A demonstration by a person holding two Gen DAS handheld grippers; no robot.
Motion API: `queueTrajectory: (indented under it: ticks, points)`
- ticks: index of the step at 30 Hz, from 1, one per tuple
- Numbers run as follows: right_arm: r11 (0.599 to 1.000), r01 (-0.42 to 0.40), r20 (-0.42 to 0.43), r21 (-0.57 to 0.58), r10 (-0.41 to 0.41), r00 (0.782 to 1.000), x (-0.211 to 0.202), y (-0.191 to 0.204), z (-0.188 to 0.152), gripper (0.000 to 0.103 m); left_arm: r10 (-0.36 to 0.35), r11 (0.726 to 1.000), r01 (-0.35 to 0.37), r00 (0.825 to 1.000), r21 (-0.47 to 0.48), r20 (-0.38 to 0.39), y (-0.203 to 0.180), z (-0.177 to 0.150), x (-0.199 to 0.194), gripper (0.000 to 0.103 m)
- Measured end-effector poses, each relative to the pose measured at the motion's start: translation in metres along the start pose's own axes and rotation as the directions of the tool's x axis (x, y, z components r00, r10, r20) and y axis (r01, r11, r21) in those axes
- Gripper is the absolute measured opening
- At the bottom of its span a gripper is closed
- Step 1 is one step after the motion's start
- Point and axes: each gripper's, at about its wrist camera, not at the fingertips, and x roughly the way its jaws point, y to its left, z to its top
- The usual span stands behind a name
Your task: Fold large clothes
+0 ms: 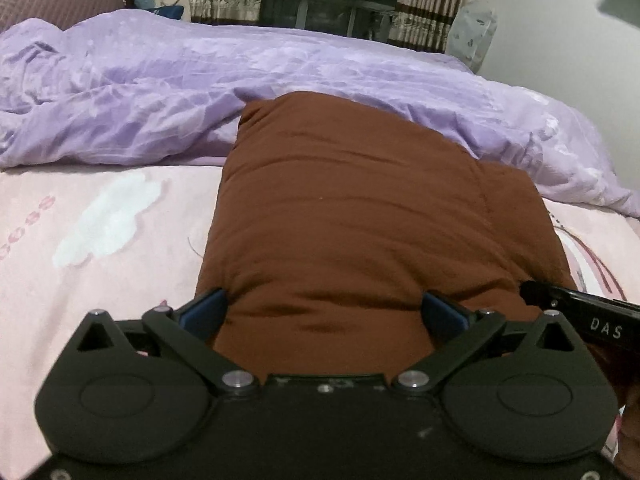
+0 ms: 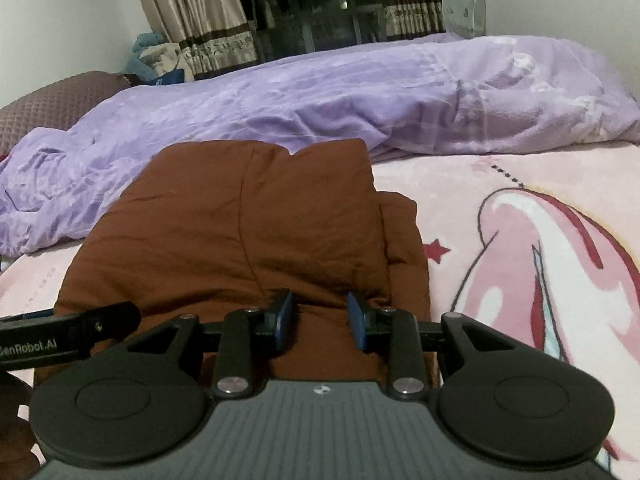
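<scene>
Garment: brown padded garment (image 1: 360,232) folded compact on bed (image 1: 100,280) | left gripper (image 1: 324,316) spread wide over near edge | right gripper (image 2: 320,320) parted, nothing clamped | likely smoothing or releasing.

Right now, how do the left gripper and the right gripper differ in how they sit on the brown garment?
The left gripper is spread wide, its fingers straddling a broad bulge of the brown garment; the right gripper is open much narrower. The left one sits at the garment's near left part, the right one near its right edge. Both are open, with blue pads against the cloth, clamping nothing.
</scene>
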Motion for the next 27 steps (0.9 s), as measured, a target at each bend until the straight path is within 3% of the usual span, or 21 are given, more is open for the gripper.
queueTrajectory:
  ticks: [7, 9, 11, 15, 17, 19, 27]
  points:
    - [0.999, 0.020, 0.048, -0.037, -0.018, 0.999, -0.012, 0.007, -0.003, 0.037, -0.006, 1.000, 0.006, 1.000, 0.011, 0.018, 0.000, 0.000, -0.007, 0.103]
    - [0.995, 0.042, 0.095, -0.089, -0.034, 0.995, -0.028, 0.013, -0.004, 0.045, -0.004, 1.000, 0.004, 1.000, 0.005, 0.007, 0.000, 0.001, -0.018, 0.103]
    - [0.991, 0.081, 0.135, -0.110, -0.066, 0.989, -0.050, 0.018, -0.005, 0.064, 0.003, 1.000, -0.003, 1.000, -0.020, -0.001, 0.003, 0.002, -0.032, 0.103]
    - [0.993, 0.064, 0.153, -0.101, -0.048, 0.987, -0.094, 0.017, -0.006, 0.072, 0.046, 0.999, -0.046, 0.999, -0.006, 0.018, 0.001, -0.008, -0.072, 0.103]
    - [0.994, 0.053, 0.146, -0.096, -0.039, 0.989, -0.118, 0.015, -0.012, 0.084, 0.081, 0.997, -0.082, 0.996, 0.014, 0.027, -0.002, -0.019, -0.094, 0.103]
    - [0.994, 0.052, 0.146, -0.099, -0.037, 0.989, -0.136, 0.014, -0.021, 0.089, 0.097, 0.995, -0.098, 0.995, 0.036, 0.024, -0.007, -0.031, -0.115, 0.103]
    - [0.996, 0.076, 0.095, -0.051, -0.071, 0.993, -0.196, 0.002, -0.059, 0.091, 0.120, 0.993, -0.121, 0.993, 0.018, 0.018, -0.014, -0.093, -0.197, 0.103]
